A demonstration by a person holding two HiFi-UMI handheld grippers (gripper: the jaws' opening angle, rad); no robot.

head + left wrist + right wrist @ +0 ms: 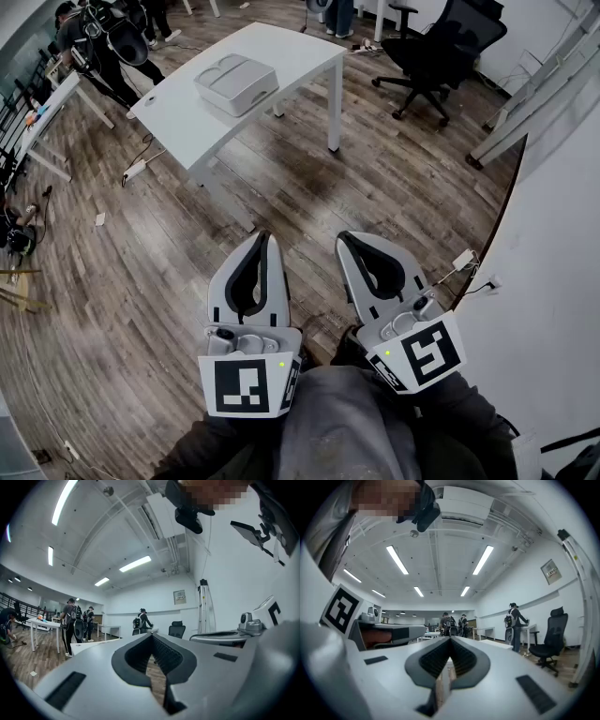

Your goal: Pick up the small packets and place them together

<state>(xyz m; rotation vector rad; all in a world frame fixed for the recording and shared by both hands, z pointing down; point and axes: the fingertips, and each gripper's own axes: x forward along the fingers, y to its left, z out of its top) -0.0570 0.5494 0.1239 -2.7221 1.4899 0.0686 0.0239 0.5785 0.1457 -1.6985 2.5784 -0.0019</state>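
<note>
No small packets show in any view. In the head view both grippers are held close in front of my body over the wooden floor, pointing level towards a white table (286,49). The left gripper (265,237) is shut, its tips meeting with nothing between them; it shows the same in the left gripper view (151,635). Beside it the right gripper (349,237) is also shut and empty, and the right gripper view (450,639) shows its pads closed together. A white-grey moulded box (236,82) lies on the table, well beyond both grippers.
A black office chair (439,47) stands right of the table. Several people with backpacks stand at other tables, far left (98,42). A white wall (553,281) runs along my right, with a socket and cable (466,260) at its foot. A power strip (134,170) lies on the floor.
</note>
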